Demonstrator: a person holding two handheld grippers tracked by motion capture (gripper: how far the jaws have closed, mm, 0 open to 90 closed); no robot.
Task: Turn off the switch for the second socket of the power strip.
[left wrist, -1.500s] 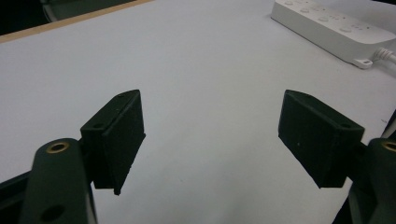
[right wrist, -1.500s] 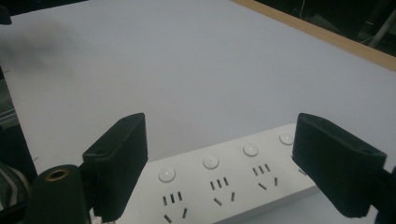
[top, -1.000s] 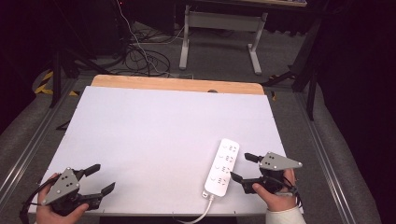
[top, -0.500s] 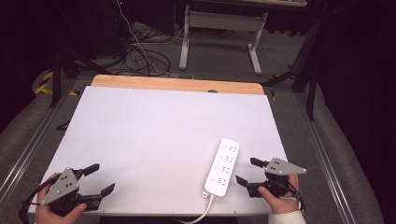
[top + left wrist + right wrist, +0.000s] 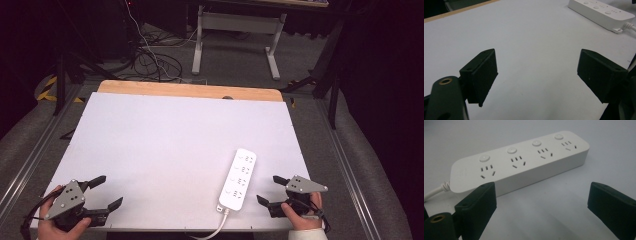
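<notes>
A white power strip (image 5: 239,178) with several sockets and round buttons lies flat on the white tabletop (image 5: 165,140), near its front right. Its cable (image 5: 216,230) runs off the near edge. My right gripper (image 5: 267,189) sits just right of the strip, apart from it. Its jaws have just been opening and stand open, with nothing between them. In the right gripper view the strip (image 5: 524,162) lies just ahead of the right gripper (image 5: 541,202). My left gripper (image 5: 108,191) rests at the front left. Its jaws have also just been opening and hold nothing. The left gripper (image 5: 537,75) sees the strip (image 5: 599,11) far off.
A wooden strip (image 5: 190,91) borders the table's far edge. Metal rails (image 5: 350,175) run along both sides. Beyond the table stand a desk frame (image 5: 235,35) and loose cables (image 5: 150,60) on the dark floor.
My right gripper has drawn back toward the near edge and sunk lower, a little away from the power strip. The left hand has stayed in place.
</notes>
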